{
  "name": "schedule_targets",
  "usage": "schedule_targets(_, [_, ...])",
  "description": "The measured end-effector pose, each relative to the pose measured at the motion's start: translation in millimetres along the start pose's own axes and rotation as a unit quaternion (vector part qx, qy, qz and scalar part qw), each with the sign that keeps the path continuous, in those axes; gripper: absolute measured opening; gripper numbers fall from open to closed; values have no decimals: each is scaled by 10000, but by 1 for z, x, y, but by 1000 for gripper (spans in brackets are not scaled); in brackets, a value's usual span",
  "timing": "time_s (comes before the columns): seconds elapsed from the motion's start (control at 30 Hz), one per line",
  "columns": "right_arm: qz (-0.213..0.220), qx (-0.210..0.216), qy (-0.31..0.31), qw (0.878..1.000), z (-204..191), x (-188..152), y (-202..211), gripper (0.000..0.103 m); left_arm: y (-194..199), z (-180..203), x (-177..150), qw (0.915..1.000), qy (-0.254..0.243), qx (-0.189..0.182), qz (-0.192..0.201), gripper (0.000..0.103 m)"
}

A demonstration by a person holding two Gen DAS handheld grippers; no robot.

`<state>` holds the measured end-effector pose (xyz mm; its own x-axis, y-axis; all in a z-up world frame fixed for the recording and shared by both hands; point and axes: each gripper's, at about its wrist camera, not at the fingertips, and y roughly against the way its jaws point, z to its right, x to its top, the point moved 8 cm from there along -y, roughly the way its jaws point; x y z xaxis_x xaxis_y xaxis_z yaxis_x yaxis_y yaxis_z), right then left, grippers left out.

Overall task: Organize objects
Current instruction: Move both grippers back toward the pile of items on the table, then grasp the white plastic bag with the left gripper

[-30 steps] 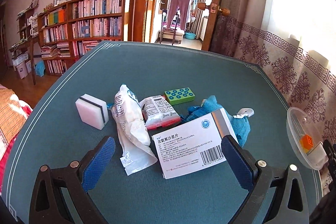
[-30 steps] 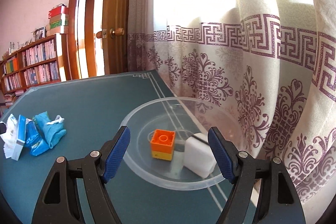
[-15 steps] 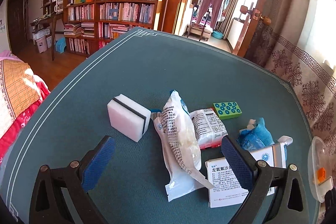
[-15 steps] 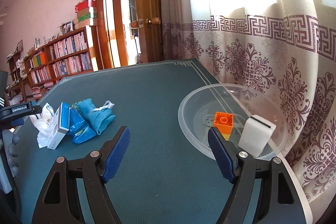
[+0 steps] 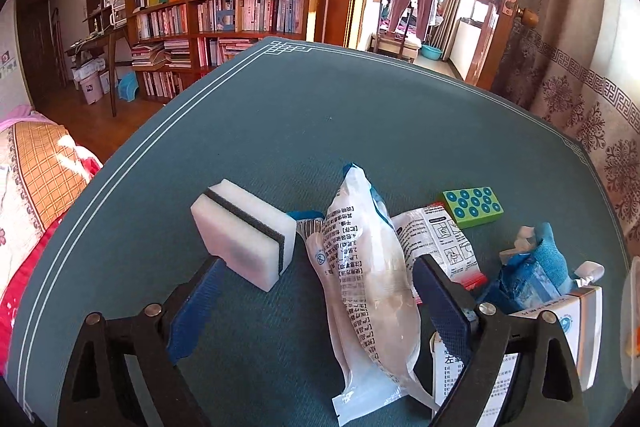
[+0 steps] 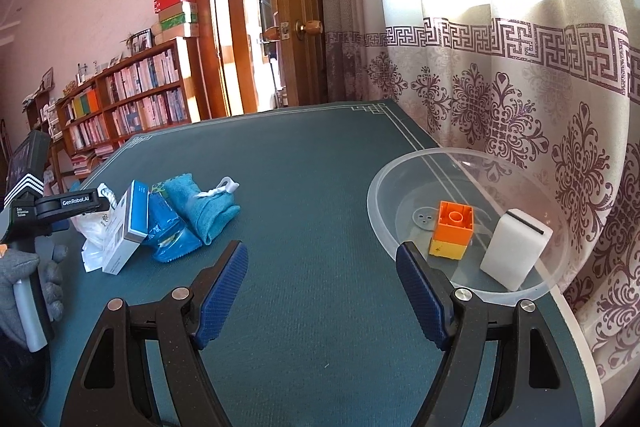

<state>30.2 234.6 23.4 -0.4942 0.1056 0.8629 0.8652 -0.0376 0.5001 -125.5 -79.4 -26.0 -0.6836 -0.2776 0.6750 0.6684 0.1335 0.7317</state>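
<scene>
**Open left gripper hung over a crowded heap: a neighbour could be dragged along**

The left gripper was seen released, its jaws spread wide and holding nothing, low over the green table. The white sponge with the dark stripe stood just ahead of the left jaw, and the long white packet ran between the two jaws. If the jaws were closed from there, it was judged that sponge and packet might be caught together, or that the crinkled film of the packet might slip and be pulled out askew. The medicine box, lying under the right jaw towards the near right of the heap, could be knocked off its lean against the blue cloth. The printed sachet and the green dotted block, further back towards the table's right edge, were judged less exposed.

The right gripper was likewise seen released and empty, above bare table near the right edge. The clear bowl stood just beyond its right jaw, close to that edge beside the curtain; a careless sweep was judged able to nudge it towards the drop.

In the bowl an orange-and-yellow brick and a second white sponge stood upright, side by side. The remaining things were heaped near the table's left side in the right wrist view, soft, light and partly overlapping, so that single picks were judged awkward.
</scene>
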Motion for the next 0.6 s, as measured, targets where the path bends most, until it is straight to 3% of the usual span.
schedule_targets(0.3, [-154, 159, 41, 9997, -13, -3, -6, 78, -4, 2, -2, 9997, -20, -243, -65, 76])
schedule_targets(0.4, [-192, 215, 87, 9995, -19, -3, -7, 78, -1, 3, -3, 9994, -61, -343, -60, 65])
schedule_targets(0.47, [-223, 277, 120, 9993, -24, -2, -7, 78, 0, 7, -4, 9987, -96, -499, -101, 49])
schedule_targets(0.6, [-285, 426, 147, 9986, -35, 0, -7, 78, 3, 10, -7, 9980, -157, -602, -133, 46])
